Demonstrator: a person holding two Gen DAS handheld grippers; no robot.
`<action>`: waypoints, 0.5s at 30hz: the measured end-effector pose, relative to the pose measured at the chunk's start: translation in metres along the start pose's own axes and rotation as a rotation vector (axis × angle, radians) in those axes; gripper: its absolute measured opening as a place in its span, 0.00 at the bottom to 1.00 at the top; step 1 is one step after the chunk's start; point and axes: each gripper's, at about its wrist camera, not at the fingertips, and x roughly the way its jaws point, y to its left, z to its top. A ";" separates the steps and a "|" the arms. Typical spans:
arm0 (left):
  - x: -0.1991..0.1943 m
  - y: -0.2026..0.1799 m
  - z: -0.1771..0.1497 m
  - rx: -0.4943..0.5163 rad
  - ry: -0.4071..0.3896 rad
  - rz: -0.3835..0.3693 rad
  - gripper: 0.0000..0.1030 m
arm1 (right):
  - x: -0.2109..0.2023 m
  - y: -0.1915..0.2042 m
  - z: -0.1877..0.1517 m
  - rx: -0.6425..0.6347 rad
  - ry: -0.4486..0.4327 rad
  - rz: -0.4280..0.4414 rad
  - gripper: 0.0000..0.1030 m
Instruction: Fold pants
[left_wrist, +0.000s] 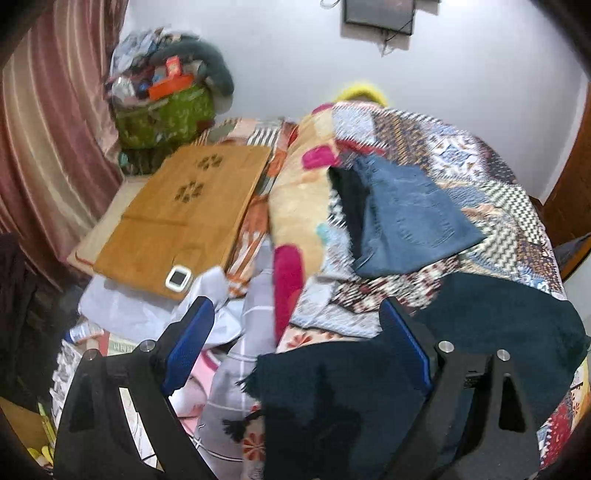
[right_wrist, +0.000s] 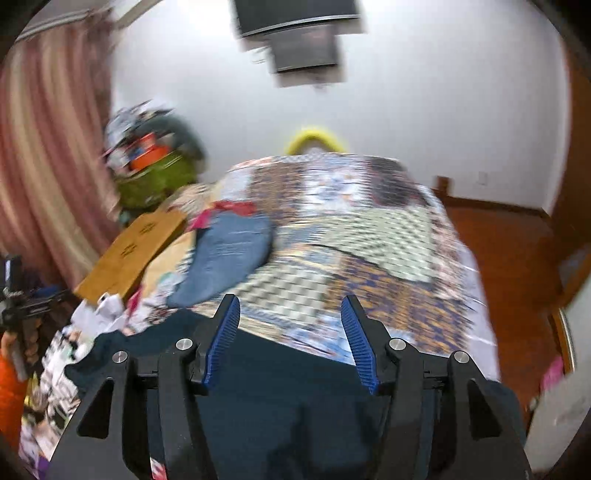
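Dark teal pants (left_wrist: 351, 387) lie spread on the near part of the patterned bed cover (left_wrist: 498, 206). In the left wrist view my left gripper (left_wrist: 297, 317) hovers over the pants' left edge, its blue pads wide apart and pressing on nothing. In the right wrist view the same dark pants (right_wrist: 280, 391) fill the space under my right gripper (right_wrist: 290, 310), whose jaws stand apart with no cloth pinched between the fingers (right_wrist: 225, 332). Folded blue jeans (left_wrist: 410, 221) rest farther up the bed (right_wrist: 225, 254).
A wooden lap board (left_wrist: 184, 206) with a small white device (left_wrist: 178, 277) lies left of the bed. Beside it are loose white cloths (left_wrist: 147, 314) and a rolled blanket (left_wrist: 295, 206). A green bag piled with clutter (left_wrist: 166, 107) and a curtain (left_wrist: 44, 140) stand at the left. Wooden floor (right_wrist: 509, 258) lies right of the bed.
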 end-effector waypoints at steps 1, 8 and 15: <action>0.008 0.008 -0.003 -0.013 0.022 -0.007 0.88 | 0.013 0.015 0.004 -0.025 0.016 0.026 0.52; 0.079 0.048 -0.033 -0.101 0.237 -0.072 0.71 | 0.100 0.074 0.005 -0.134 0.166 0.148 0.52; 0.123 0.058 -0.061 -0.189 0.397 -0.193 0.70 | 0.182 0.111 -0.006 -0.215 0.355 0.202 0.52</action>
